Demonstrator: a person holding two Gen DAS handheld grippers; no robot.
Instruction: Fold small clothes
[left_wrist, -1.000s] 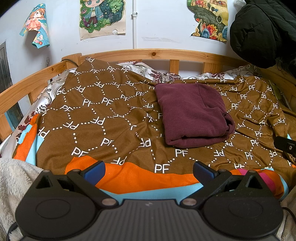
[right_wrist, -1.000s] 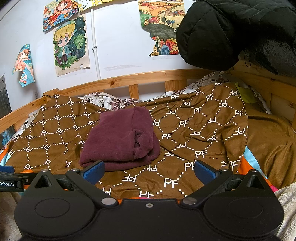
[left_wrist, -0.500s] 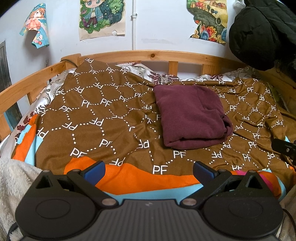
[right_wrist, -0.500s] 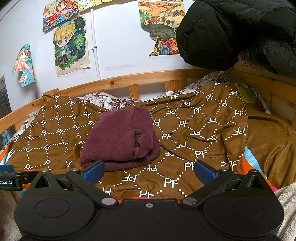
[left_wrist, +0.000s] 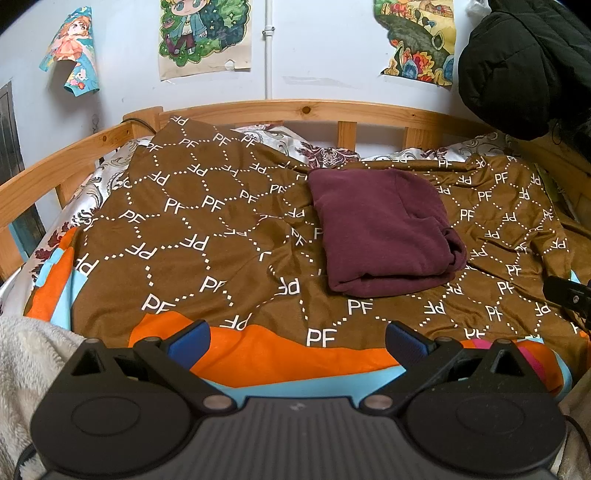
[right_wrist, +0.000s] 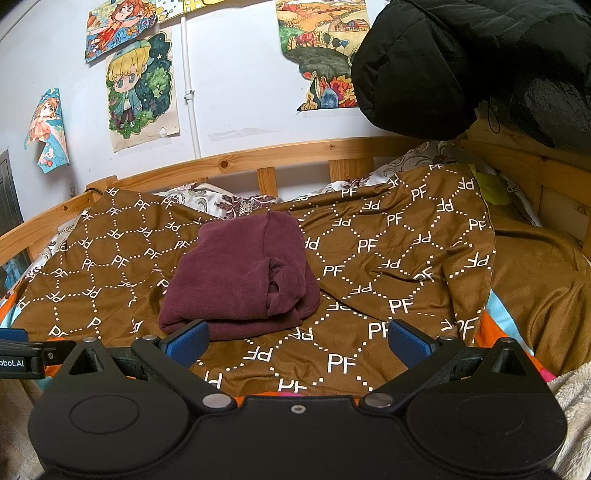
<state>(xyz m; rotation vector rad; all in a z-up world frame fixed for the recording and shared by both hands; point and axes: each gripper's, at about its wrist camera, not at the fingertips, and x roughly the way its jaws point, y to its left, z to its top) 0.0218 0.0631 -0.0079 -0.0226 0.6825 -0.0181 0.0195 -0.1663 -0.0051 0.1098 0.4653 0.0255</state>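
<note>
Basically unchanged: nothing's really shifted over the last second, so the fold looks finished.
Garment: maroon garment (left_wrist: 384, 232) sits folded mid-bed on the brown blanket (left_wrist: 207, 229), toward the headboard edge.
Left gripper (left_wrist: 297, 339): spread wide, empty.
Right gripper (right_wrist: 298, 338): same, holding nothing.

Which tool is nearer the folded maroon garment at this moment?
Right, as best the views show. The right tool sits just short of the maroon garment, its left finger at the near edge. The left tool hangs back over the blanket's orange border.
</note>
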